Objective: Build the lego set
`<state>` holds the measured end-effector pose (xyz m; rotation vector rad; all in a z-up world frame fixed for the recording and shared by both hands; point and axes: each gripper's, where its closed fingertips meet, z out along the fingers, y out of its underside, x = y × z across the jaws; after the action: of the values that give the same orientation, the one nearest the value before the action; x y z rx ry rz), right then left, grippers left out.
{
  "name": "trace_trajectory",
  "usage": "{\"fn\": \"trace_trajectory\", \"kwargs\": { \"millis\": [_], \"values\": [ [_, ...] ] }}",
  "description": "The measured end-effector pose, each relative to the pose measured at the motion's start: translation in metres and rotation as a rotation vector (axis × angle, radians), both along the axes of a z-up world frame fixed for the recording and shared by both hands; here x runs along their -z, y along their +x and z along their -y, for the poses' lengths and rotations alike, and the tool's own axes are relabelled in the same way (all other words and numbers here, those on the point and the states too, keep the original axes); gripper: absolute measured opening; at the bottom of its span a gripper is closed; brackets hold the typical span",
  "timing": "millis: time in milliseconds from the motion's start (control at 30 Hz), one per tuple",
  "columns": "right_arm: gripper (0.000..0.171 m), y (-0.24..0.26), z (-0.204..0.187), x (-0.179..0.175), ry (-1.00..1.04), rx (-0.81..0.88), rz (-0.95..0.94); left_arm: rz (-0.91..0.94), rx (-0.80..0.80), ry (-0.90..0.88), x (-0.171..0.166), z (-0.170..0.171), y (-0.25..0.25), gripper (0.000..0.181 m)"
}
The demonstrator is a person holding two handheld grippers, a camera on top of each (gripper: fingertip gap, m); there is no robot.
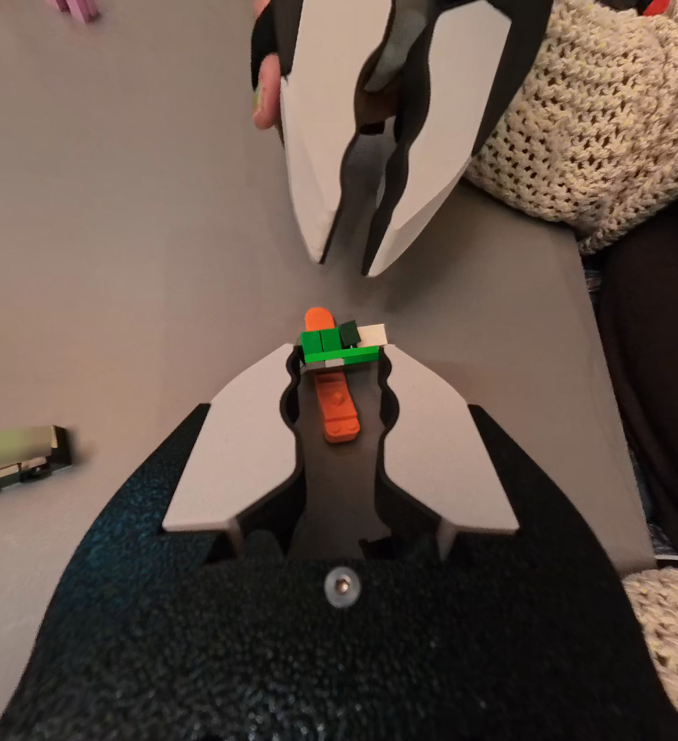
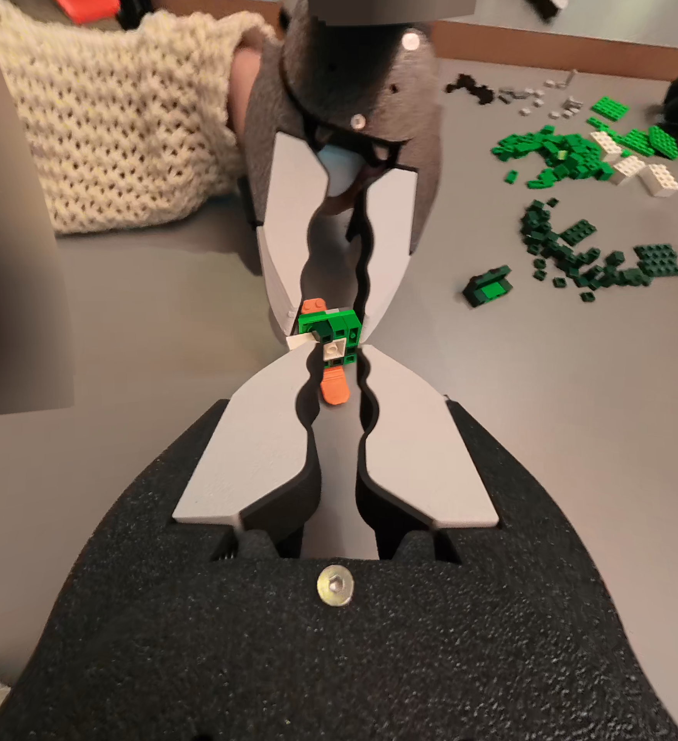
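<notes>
Grey tabletop (image 2: 530,401), two grippers and one small lego assembly (image 1: 339,347) between them.

Nearest in the left wrist view, the left gripper (image 1: 339,353) is clamped on the assembly at its fingertips: bright green bricks, one dark green piece, one white tile and one long orange piece running back between the fingers. Beyond it the right gripper (image 1: 343,266) hangs just above the build, its tips slightly parted and gripping nothing. In the right wrist view the right gripper (image 2: 333,355) sits right at the assembly (image 2: 331,335), with the left gripper (image 2: 325,316) opposite. Far right lie two loose piles, bright green bricks (image 2: 570,156) and dark green bricks (image 2: 578,256), three white bricks (image 2: 630,168) and one small green sub-build (image 2: 488,286). A knitted sleeve (image 2: 120,132) rests far left.
</notes>
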<state>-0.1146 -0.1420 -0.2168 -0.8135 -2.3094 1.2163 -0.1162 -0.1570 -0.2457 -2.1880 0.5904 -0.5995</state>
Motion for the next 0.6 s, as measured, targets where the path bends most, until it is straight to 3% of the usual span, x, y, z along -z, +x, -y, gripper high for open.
{"fn": "trace_trajectory", "kwargs": {
  "millis": [233, 400, 600],
  "values": [
    [0.033, -0.019, -0.005, -0.011, 0.033, 0.109, -0.139, -0.041, -0.199, 0.023, -0.001, -0.012, -0.031, 0.036],
    [0.054, -0.035, 0.0, -0.013, 0.15, 0.188, -0.314, 0.065, -0.385, 0.092, -0.019, -0.023, -0.051, 0.036],
    [0.059, -0.053, 0.0, -0.019, 0.201, 0.352, -0.497, 0.164, -0.518, 0.147, -0.035, -0.028, -0.061, 0.037]
  ]
}}
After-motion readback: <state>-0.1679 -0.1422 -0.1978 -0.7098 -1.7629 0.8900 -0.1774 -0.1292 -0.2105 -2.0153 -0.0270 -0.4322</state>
